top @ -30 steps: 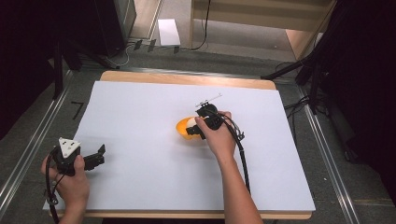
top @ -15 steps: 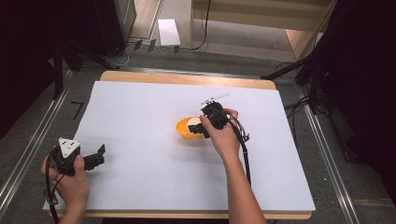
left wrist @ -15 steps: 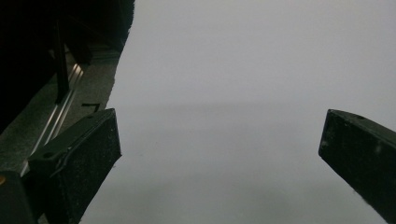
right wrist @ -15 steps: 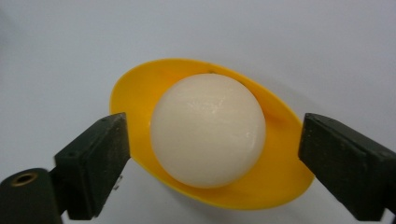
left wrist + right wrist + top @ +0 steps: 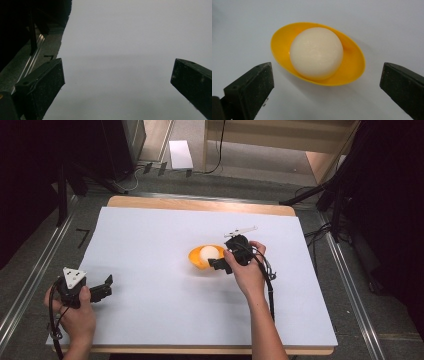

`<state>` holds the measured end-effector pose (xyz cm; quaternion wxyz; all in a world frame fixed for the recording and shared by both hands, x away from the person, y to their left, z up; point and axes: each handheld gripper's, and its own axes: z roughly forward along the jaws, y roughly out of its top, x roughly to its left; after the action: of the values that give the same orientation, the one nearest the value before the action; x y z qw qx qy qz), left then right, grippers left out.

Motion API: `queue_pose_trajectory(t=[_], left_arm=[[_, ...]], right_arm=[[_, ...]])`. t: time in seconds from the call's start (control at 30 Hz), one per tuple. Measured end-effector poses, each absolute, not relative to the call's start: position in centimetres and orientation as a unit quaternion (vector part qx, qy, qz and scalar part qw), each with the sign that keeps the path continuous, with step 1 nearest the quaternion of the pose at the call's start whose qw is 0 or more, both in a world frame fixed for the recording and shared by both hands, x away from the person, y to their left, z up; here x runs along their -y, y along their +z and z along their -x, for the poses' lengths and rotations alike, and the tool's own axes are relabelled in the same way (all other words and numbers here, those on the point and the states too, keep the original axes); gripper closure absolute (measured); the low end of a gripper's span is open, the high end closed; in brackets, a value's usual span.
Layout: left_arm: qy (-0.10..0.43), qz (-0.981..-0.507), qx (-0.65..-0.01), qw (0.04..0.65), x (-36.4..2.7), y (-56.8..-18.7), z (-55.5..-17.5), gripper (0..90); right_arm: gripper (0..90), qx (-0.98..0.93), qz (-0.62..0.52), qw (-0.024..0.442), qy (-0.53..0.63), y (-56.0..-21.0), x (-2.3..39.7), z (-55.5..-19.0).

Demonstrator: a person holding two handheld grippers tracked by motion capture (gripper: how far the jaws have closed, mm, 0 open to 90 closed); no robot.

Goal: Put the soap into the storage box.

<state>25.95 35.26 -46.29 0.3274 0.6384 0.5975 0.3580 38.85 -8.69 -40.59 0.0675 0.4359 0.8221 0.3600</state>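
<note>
A white ball point(image 5: 208, 253) point(image 5: 316, 53) lies in a shallow yellow bowl point(image 5: 196, 260) point(image 5: 353, 67) near the middle of the white table sheet. Just right of the bowl, my right gripper point(image 5: 219, 265) point(image 5: 325, 86) points at it. Its jaws have just been opening and stand wide, with nothing between the pads; the ball and bowl lie a little beyond the tips. At the front left of the sheet my left gripper point(image 5: 105, 287) point(image 5: 117, 80) is open and empty over bare white surface.
The white sheet point(image 5: 150, 230) covers a wooden table whose far edge point(image 5: 200, 205) shows. A metal rail point(image 5: 30, 285) runs along the left side. Cables and dark stands point(image 5: 325, 205) lie on the floor at the right; a cable trails from the right gripper.
The right gripper has let go of the ball and drawn back to the right, off the bowl, its jaws spreading. The ball now rests uncovered in the bowl. The left gripper has stayed put.
</note>
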Motion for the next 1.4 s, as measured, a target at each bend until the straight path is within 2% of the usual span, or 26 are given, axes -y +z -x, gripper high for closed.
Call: queue_pose_trajectory(t=[0.77, 1.4], left_arm=[[0.356, -0.64, -0.597, 0.327, -35.3, -46.3, -26.0, 0.0], [0.357, -0.639, -0.598, 0.327, -35.3, -46.3, -26.0, 0.0]], right_arm=[[0.0, -0.792, -0.464, 0.09, 0.385, -42.5, 13.5, -35.3], [0.0, -0.774, -0.496, 0.099, 0.382, -45.5, 17.6, -32.7]])
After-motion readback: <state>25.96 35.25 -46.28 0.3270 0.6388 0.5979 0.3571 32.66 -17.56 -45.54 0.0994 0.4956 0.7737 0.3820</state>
